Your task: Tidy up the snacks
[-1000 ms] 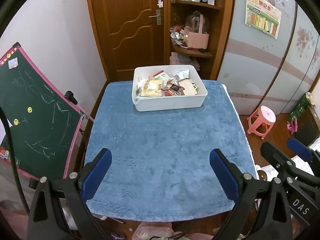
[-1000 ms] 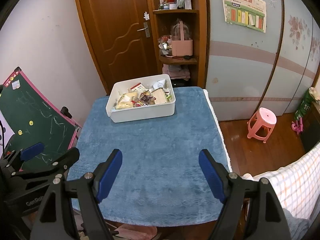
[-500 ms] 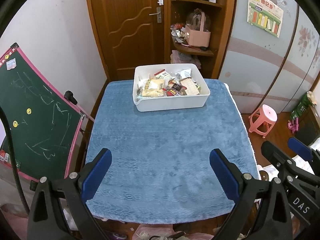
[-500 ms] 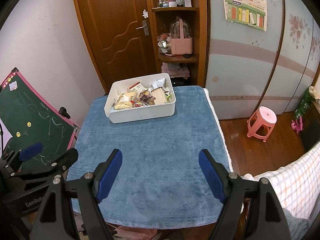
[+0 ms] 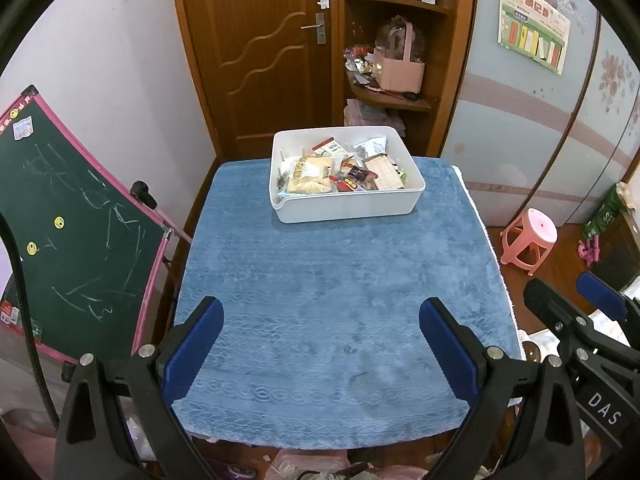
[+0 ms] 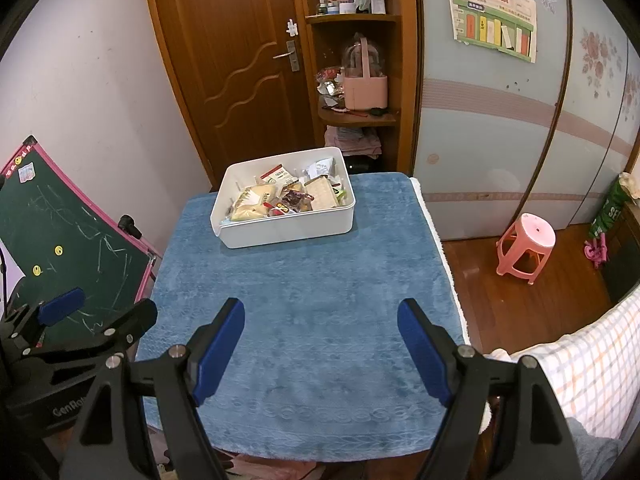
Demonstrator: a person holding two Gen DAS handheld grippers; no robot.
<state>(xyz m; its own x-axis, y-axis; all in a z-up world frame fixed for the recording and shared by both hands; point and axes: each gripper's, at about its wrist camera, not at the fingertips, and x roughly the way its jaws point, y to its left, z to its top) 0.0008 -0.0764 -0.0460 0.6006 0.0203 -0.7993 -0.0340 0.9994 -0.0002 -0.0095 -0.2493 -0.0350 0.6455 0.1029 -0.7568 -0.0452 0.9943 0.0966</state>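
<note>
Both grippers wide open and empty, white bin (image 5: 348,202) at the table's far edge.
My left gripper (image 5: 320,354) and right gripper (image 6: 320,354) hover over the near edge; snack packets (image 5: 310,174) look light, crinkly, slippery, so I'd pinch a flat sealed edge.

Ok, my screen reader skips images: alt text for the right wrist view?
A white bin of snacks sits at the far end of a blue-covered table. The open, empty right gripper hovers at the near edge.
</note>
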